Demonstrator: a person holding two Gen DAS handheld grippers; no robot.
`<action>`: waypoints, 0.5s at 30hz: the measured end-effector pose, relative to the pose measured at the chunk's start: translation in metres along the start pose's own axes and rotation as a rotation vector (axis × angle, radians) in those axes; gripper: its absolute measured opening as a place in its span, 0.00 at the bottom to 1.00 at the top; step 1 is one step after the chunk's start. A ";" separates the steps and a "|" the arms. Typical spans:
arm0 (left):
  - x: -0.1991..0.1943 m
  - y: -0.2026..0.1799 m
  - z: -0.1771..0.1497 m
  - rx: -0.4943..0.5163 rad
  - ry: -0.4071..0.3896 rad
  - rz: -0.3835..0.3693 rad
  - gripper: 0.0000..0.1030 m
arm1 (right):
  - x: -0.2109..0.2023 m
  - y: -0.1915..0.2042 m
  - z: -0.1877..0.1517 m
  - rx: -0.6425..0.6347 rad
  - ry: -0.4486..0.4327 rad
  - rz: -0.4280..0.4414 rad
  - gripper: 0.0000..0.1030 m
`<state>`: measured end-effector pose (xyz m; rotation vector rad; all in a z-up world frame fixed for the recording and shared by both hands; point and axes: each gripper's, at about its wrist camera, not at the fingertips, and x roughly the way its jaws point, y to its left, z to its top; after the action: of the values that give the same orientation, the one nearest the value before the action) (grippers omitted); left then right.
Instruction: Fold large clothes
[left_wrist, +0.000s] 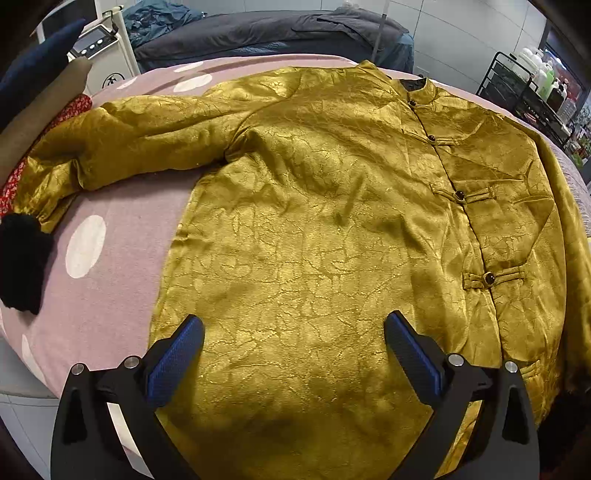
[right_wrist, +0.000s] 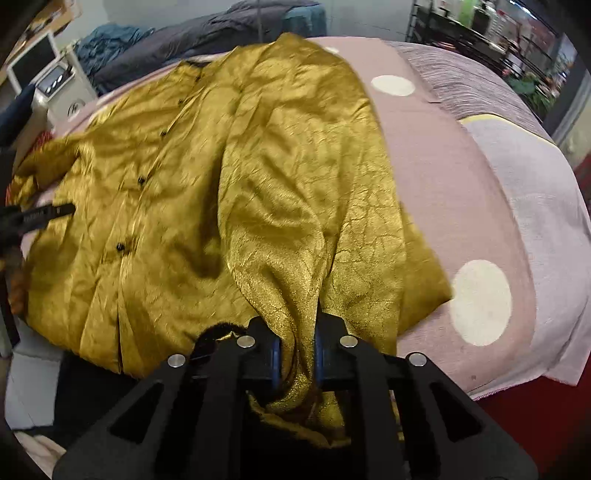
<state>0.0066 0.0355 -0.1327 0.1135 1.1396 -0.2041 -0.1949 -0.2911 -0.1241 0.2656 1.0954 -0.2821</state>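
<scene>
One gold jacket (left_wrist: 314, 221) is spread on the spotted sheet (left_wrist: 110, 266). The left gripper (left_wrist: 293, 332) is held apart above it. The right gripper (right_wrist: 297, 354) is clamped on one bunched sleeve (right_wrist: 295, 229).

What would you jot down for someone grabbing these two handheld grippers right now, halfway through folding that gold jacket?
Right gripper: shut on a bunch of the gold jacket, at its right sleeve near the cuff.
Left gripper: open, above the jacket's lower front, holding nothing.
Jacket lies face up and buttoned on the pink spotted bedcover; left sleeve is stretched out sideways.
Done: right sleeve gripped. No finished fold shows.
Left: probably bring both sleeves across the chest, then fold the body.
</scene>
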 end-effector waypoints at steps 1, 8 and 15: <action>-0.001 0.001 0.000 0.002 -0.002 0.002 0.94 | -0.013 -0.018 0.010 0.048 -0.038 -0.005 0.10; 0.002 0.000 0.001 0.004 0.008 0.000 0.94 | -0.079 -0.120 0.094 0.087 -0.319 -0.305 0.08; -0.002 0.010 0.000 -0.002 0.009 0.020 0.94 | -0.065 -0.194 0.186 0.043 -0.393 -0.521 0.08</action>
<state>0.0080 0.0459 -0.1311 0.1243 1.1476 -0.1854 -0.1364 -0.5305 0.0010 -0.0452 0.7527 -0.7887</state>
